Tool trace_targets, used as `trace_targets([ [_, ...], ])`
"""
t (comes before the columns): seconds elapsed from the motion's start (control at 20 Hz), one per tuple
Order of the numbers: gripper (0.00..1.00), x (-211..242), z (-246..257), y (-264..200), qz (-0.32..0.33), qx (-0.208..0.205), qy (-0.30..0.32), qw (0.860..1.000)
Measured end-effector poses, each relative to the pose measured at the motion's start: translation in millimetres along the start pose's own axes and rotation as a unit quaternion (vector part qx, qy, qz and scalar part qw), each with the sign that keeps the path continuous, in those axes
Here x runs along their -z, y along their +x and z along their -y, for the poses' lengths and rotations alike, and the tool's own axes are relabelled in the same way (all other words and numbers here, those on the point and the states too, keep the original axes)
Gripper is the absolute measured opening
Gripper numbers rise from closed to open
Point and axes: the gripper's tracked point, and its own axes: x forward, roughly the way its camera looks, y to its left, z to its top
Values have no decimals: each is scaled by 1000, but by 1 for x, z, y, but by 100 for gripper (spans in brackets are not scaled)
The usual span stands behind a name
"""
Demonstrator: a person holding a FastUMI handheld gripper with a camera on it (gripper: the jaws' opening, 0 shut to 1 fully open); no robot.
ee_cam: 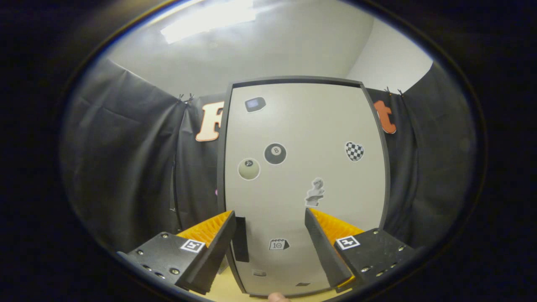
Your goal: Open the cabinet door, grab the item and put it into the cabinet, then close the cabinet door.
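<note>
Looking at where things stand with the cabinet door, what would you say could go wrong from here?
The tool is open, its fingers wide apart before the shut cabinet door. The dark handle sits just beside the left finger, not between the fingers, so closing now may miss it. Pushing forward could also knock fingertips against the door.

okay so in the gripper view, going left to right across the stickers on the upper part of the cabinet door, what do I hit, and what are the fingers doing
On the cabinet door: pale ball sticker → eight-ball sticker → statue sticker → checkered heart sticker. The gripper is open, fingers apart before the closed door, holding nothing.
</note>
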Motion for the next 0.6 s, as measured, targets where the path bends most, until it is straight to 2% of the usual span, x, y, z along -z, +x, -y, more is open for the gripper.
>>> trace_targets([
  [0.6, 98, 20, -28, 10, -18, -25, -32, 999],
])
